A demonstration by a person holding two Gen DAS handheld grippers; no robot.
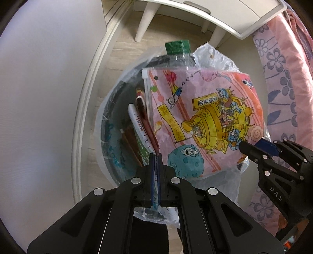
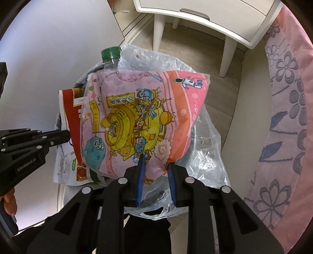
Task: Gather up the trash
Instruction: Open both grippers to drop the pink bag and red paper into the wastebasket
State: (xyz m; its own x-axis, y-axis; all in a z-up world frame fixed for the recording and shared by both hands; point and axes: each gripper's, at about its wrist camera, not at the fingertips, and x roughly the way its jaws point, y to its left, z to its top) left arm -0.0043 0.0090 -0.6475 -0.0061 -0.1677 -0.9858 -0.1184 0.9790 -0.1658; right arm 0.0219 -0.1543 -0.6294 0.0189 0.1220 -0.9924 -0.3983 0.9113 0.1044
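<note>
Here, in the left wrist view, the white wall [image 1: 39, 88] fills the 9 o'clock side, with the dark trash bin [image 1: 109, 125] lined by a clear plastic bag [image 1: 217, 56] at centre. The left tongs [image 1: 156, 162] enter from 6 o'clock with their blue pads pressed together on the near rim of the bag liner, which is pinched between them. Just beyond, from 10 to 11 o'clock of the tongs, printed cartons [image 1: 140, 127] stand on edge inside the bin. A clear bottle with a green cap [image 1: 177, 46] rises at 12 o'clock behind a pink cartoon-printed pouch [image 1: 195, 117], which stands upright across the bin opening. At 3 o'clock the right tongs [image 1: 252, 144] touch the pouch's lower right edge. A white bedside cabinet [image 1: 225, 15] on legs stands at 1 o'clock, and a pink floral bedcover [image 1: 283, 88] hangs at the right border.

In the right wrist view, the left tongs [image 2: 64, 136] reach in from 9 o'clock beside a red-and-white carton [image 2: 70, 117]. The pouch [image 2: 137, 117] is central, the bottle cap [image 2: 111, 52] at 11 o'clock. The right tongs [image 2: 156, 162] stand parted, astride the pouch's bottom edge; whether either pad presses it cannot be told. The bedcover [image 2: 289, 117] lies at 3 o'clock.
</note>
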